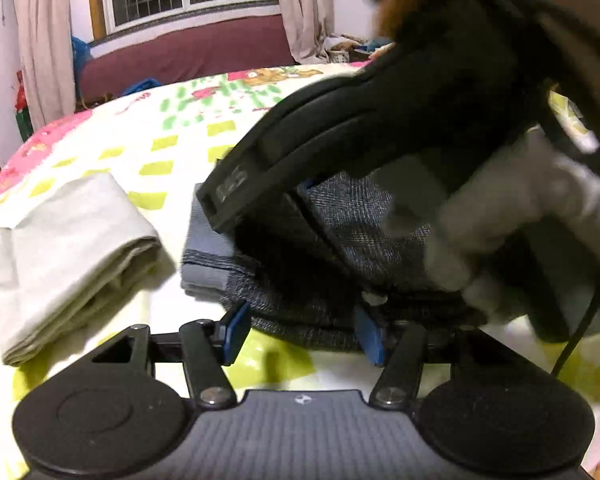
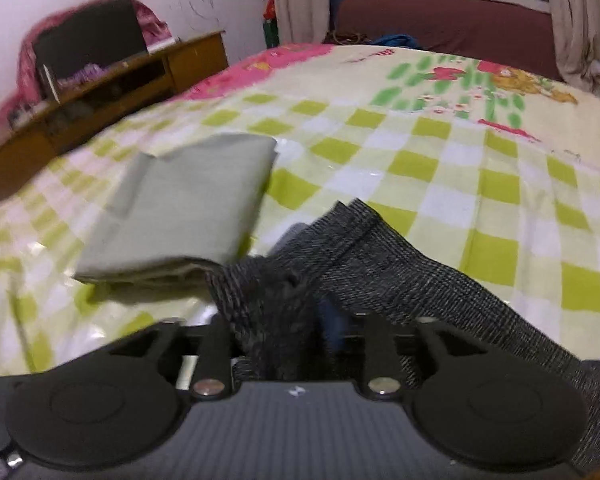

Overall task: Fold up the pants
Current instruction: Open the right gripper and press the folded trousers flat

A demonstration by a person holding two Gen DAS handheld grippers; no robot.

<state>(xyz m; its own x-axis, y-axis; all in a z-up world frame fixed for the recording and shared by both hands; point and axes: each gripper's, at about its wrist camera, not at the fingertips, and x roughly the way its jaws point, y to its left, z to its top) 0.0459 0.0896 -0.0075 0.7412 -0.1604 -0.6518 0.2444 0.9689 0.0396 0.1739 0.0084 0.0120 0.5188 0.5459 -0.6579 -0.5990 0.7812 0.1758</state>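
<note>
Dark grey pants (image 1: 340,240) lie folded on the checked bed sheet (image 1: 160,152), with a lighter grey band at their left end. My left gripper (image 1: 300,334) is open, its blue pads (image 1: 232,332) on either side of the pants' near edge without pressing it. A white-gloved hand (image 1: 500,232) holds the black right gripper body across the pants from the upper right. In the right wrist view, a bunch of the dark pants (image 2: 380,264) is draped loosely between the fingers of my right gripper (image 2: 280,324). One blue pad (image 2: 334,326) shows; the other is hidden by cloth.
A folded pale grey-green garment (image 1: 68,248) (image 2: 188,216) lies just left of the pants. A wooden cabinet (image 2: 100,92) stands beyond the bed's left edge. Behind the bed are a maroon couch (image 1: 188,52), curtains and a window. A black cable (image 1: 580,320) hangs at the right.
</note>
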